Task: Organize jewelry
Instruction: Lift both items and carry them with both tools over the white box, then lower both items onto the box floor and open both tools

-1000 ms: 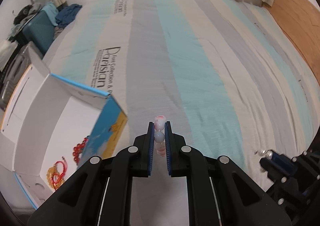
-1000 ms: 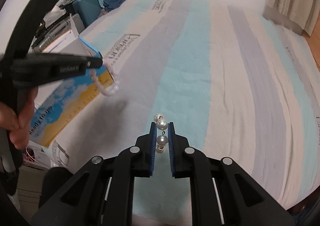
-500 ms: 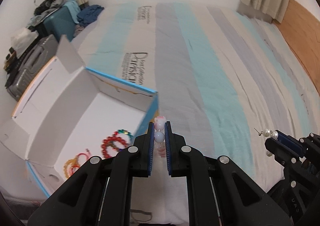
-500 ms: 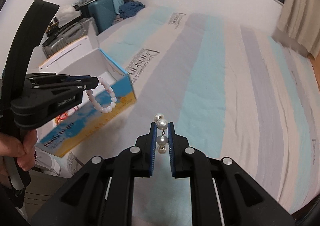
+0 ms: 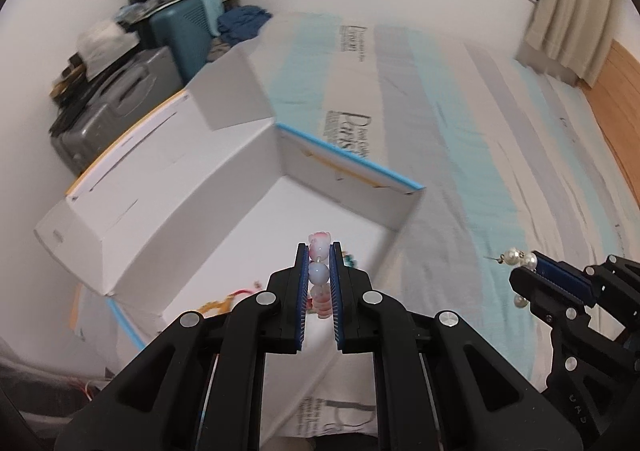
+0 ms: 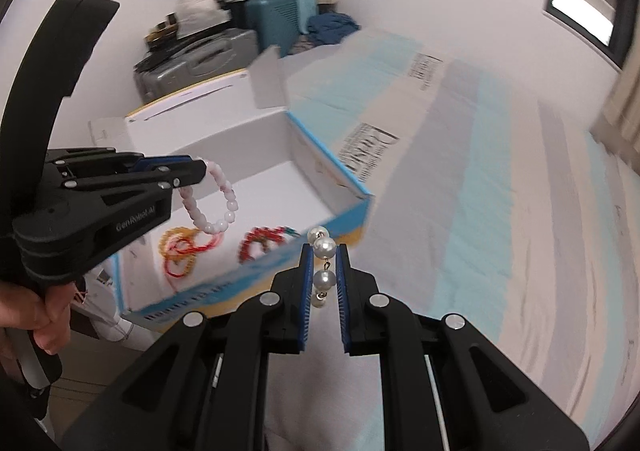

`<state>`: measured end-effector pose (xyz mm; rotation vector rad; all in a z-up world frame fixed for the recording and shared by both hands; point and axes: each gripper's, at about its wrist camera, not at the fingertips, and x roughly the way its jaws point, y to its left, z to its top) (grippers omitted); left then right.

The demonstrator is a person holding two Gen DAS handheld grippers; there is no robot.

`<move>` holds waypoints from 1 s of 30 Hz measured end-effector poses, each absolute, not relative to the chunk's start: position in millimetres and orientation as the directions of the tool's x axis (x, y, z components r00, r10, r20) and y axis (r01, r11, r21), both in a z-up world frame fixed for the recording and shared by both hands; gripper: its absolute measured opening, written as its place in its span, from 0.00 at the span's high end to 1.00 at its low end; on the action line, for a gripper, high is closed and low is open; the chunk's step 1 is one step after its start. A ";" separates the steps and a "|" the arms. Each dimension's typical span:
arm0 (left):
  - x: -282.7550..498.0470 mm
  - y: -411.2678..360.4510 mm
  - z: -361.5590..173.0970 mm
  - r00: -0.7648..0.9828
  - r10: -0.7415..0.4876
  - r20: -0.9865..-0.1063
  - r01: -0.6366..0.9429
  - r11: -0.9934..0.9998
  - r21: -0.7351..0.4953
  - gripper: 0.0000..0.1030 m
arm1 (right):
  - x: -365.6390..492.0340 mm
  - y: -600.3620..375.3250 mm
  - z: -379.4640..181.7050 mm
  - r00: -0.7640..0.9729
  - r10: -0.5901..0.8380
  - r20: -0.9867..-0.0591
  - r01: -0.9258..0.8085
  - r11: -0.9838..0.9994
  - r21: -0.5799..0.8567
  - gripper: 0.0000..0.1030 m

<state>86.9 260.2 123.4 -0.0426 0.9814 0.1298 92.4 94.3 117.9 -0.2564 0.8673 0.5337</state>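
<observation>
Left gripper [image 5: 319, 251]: carrying the pale pink beaded bracelet [image 6: 212, 203] from beside the open white cardboard box [image 5: 192, 187] to above its interior.
Right gripper [image 6: 324, 251]: bringing the white pearl earring [image 6: 323, 265] toward the box's blue-edged front wall.

right gripper [image 6: 323, 271] jaws clamp pearl earring [image 6: 323, 265] | left gripper [image 6: 200, 171] dangles pink bracelet [image 6: 212, 207]

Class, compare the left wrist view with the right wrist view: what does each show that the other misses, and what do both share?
Only the left wrist view shows the wooden floor. Only the right wrist view shows the pink bead bracelet hanging as a full loop, the red bracelet in the box, and a hand. Both show the open box, both shut grippers, the pearl earring and the striped bed.
</observation>
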 end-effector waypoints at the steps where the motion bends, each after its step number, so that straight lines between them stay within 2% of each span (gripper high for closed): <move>1: 85.9 265.8 121.7 0.546 0.094 -0.833 -0.136 0.990 0.022 0.91 | 92.8 102.5 117.2 0.523 0.343 -0.780 -0.553 0.833 -0.005 0.90; 15: 75.9 358.4 63.1 0.456 0.099 -0.884 -0.240 0.971 -0.015 0.91 | 100.7 216.0 59.8 0.396 0.364 -0.843 -0.708 0.706 -0.028 0.90; 30: 89.5 382.4 2.3 0.318 0.071 -0.945 -0.235 0.972 -0.006 0.91 | 110.6 261.1 -2.5 0.280 0.255 -0.926 -0.785 0.616 -0.068 0.90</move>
